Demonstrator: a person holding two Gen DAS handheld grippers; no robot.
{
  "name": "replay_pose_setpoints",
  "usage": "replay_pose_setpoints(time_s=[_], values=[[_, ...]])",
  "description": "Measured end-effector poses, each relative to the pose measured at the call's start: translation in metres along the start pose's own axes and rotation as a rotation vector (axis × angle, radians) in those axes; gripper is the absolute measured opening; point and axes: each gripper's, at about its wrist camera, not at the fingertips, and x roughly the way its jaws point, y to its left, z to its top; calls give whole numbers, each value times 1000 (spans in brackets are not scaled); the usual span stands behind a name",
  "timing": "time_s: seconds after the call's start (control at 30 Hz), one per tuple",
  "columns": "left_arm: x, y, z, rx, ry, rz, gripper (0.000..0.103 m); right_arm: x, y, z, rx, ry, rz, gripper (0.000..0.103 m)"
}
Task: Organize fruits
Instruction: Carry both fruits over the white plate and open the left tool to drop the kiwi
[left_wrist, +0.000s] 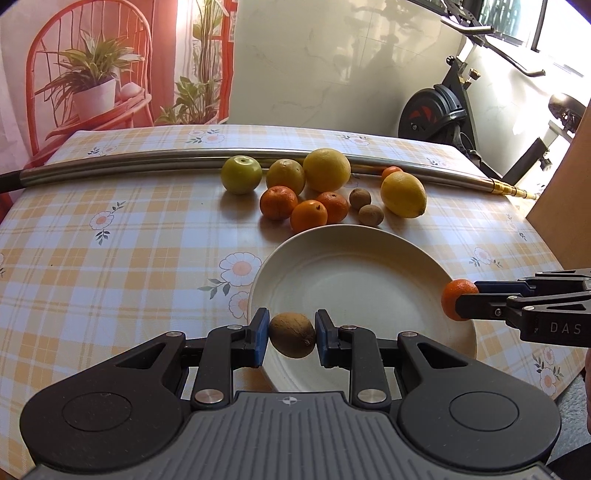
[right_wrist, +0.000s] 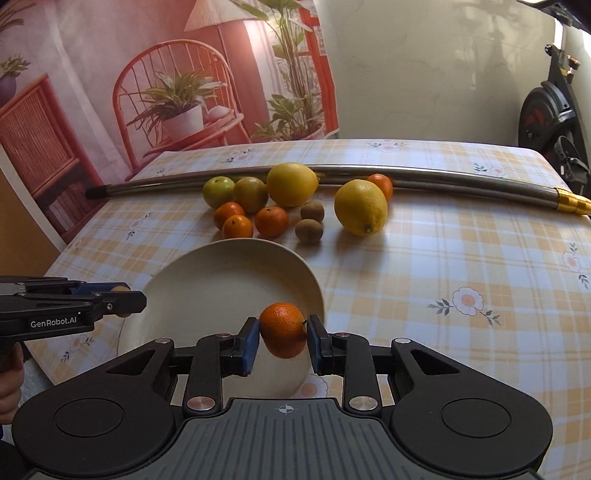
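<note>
My left gripper (left_wrist: 291, 338) is shut on a brown kiwi (left_wrist: 292, 335) and holds it over the near rim of the white plate (left_wrist: 362, 254). My right gripper (right_wrist: 282, 336) is shut on a mandarin (right_wrist: 282, 334) over the plate's right rim (right_wrist: 221, 254); it shows in the left wrist view (left_wrist: 458, 300) too. Behind the plate lie a green apple (left_wrist: 241, 174), a greenish orange (left_wrist: 285, 176), a large yellow citrus (left_wrist: 326, 170), a lemon (left_wrist: 403, 194), three mandarins (left_wrist: 308, 215), two kiwis (left_wrist: 370, 215) and one more mandarin (left_wrist: 392, 171).
A long steel tube (left_wrist: 147, 164) with a gold end lies across the table behind the fruit. The checked tablecloth (left_wrist: 110, 277) covers the table. A brown board (left_wrist: 569, 184) stands at the right edge. An exercise bike (left_wrist: 461, 110) stands behind the table.
</note>
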Motion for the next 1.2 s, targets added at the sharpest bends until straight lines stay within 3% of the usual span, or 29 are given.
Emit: replay_pose_setpoints(time_s=[0.5,1.2], values=[[9,-4,-8,25,37,5,28,12,14,-9,-22,121,-16,26],[13,-6,-10,26,49,3,30,11,17,-9,-32,117,-17,28]])
